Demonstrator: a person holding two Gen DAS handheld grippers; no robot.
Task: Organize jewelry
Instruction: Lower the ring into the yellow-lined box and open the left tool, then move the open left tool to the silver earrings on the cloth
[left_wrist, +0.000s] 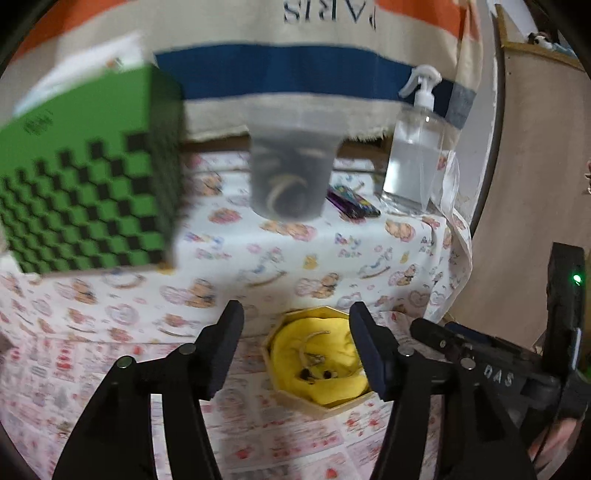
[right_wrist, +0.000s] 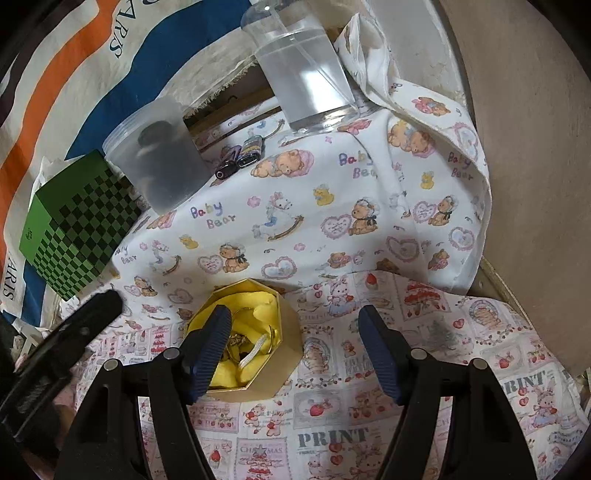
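Note:
A gold octagonal box (left_wrist: 321, 404) (right_wrist: 273, 373) lined with yellow cloth lies open on the printed tablecloth. It holds bangles and small jewelry pieces (left_wrist: 314, 360) (right_wrist: 243, 341). My left gripper (left_wrist: 295, 343) is open, with the box between and just beyond its fingers. My right gripper (right_wrist: 291, 349) is open; its left finger (right_wrist: 210, 350) hangs over the box and its right finger is over bare cloth. A frosted plastic tub (left_wrist: 291, 173) (right_wrist: 159, 155) at the back holds dark items and rings.
A green checkered box (left_wrist: 88, 177) (right_wrist: 81, 221) stands at the left. A clear spray bottle (left_wrist: 417, 147) (right_wrist: 306, 74) and batteries (left_wrist: 351, 201) (right_wrist: 240, 155) sit at the back. The other gripper's body (left_wrist: 498, 369) (right_wrist: 55, 354) shows at each view's side. A wooden panel (right_wrist: 535, 184) borders the right.

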